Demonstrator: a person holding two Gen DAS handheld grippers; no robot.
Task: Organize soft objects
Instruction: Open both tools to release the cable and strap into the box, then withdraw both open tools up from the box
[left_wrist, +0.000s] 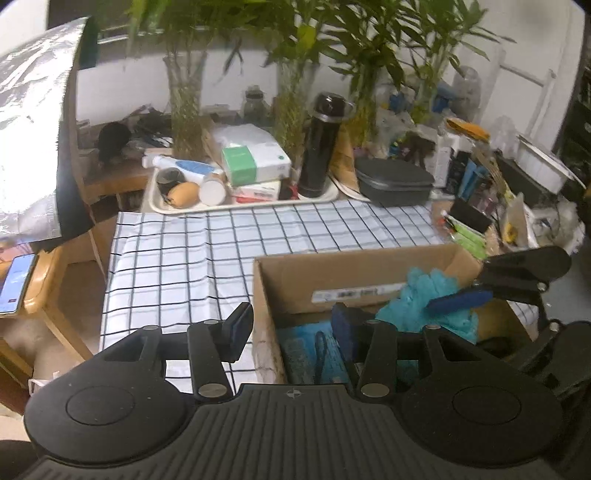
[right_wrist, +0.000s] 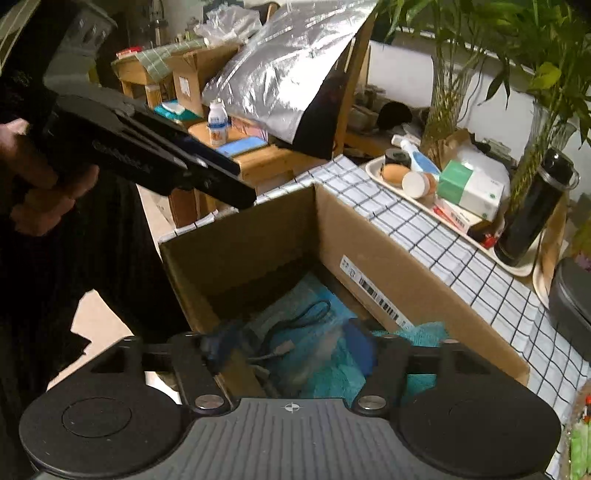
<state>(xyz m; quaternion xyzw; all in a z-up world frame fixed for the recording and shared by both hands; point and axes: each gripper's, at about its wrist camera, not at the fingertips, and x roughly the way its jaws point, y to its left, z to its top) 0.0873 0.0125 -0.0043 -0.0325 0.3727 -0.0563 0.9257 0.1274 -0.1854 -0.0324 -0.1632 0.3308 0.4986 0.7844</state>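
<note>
both hand-held grippers, left (left_wrist: 291, 325) and right (right_wrist: 288, 345), jaws apart and empty, above teal fluffy cloth (left_wrist: 424, 306) inside cardboard box (left_wrist: 354, 266)

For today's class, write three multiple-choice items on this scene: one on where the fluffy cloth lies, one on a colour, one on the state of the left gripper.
1. Where does the teal fluffy cloth lie?
A. in the cardboard box
B. on the cream tray
C. on the floor

2. What colour is the tall flask standing on the cream tray?
A. white
B. black
C. red

3. How does the left gripper stand?
A. shut on the cloth
B. shut on the flask
C. open, with the box's left wall between its fingers

Answers:
1. A, since the teal pile sits inside the brown walls in both views.
2. B, since its body and cap are dark all over.
3. C, since one finger is outside the wall and the other inside, and neither presses on it.
</note>
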